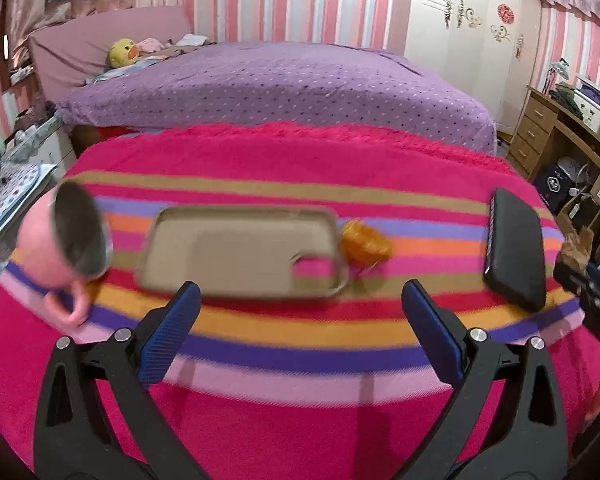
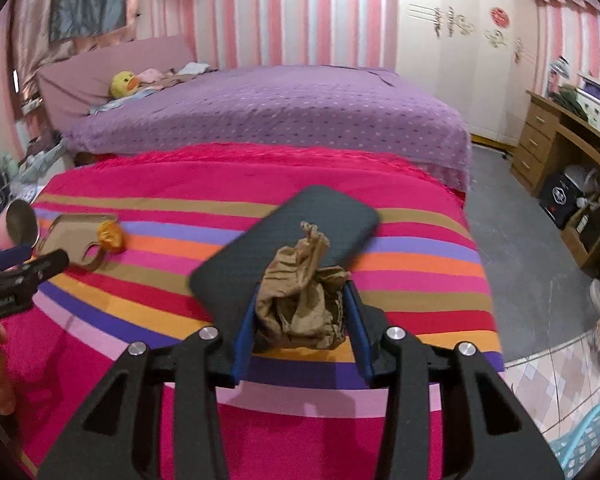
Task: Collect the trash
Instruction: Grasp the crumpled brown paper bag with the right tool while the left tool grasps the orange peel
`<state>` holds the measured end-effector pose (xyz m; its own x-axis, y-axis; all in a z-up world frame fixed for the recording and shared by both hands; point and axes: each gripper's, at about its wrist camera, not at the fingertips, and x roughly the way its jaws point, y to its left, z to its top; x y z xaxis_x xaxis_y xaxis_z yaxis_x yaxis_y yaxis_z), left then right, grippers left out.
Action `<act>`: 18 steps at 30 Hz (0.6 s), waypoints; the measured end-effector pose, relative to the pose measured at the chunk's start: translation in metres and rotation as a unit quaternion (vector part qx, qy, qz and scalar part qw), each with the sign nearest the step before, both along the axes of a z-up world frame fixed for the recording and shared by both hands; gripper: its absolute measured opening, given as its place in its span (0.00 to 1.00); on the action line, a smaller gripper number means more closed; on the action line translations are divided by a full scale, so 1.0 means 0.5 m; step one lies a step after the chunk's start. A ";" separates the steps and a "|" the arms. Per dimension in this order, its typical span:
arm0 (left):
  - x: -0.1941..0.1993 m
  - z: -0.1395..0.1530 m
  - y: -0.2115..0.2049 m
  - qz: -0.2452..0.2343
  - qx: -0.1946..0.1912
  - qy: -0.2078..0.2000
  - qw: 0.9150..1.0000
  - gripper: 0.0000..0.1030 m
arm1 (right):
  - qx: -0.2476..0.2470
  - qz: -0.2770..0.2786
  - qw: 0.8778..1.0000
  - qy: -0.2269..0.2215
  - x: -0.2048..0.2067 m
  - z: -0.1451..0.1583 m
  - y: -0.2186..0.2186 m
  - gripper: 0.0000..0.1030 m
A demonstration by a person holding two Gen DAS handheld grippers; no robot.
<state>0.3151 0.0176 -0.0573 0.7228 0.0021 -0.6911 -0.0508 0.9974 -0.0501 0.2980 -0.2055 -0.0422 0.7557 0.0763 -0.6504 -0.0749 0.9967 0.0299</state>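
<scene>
My right gripper (image 2: 300, 312) is clamped on a crumpled brown paper wad (image 2: 300, 304), held between its blue pads above the striped blanket (image 2: 260, 432). My left gripper (image 1: 300, 316) stands wide apart with nothing between its fingers, hovering over the same blanket. Just past the wad lies a black phone (image 2: 288, 240). Ahead of my left gripper sits a tan phone case (image 1: 236, 252), an orange wrapper (image 1: 366, 246) touching its right end, a pink cup (image 1: 66, 240) at its left. Beyond is the purple bed (image 1: 284, 88).
</scene>
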 end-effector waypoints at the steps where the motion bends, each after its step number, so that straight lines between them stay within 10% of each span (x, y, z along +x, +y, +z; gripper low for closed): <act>1: 0.010 0.000 -0.008 -0.004 0.001 0.001 1.000 0.92 | 0.002 -0.002 1.000 0.001 0.003 -0.001 -0.009 0.40; 18: 0.118 -0.038 -0.071 -0.031 0.025 0.052 0.998 0.36 | 0.020 -0.002 1.000 0.003 0.017 -0.022 -0.028 0.40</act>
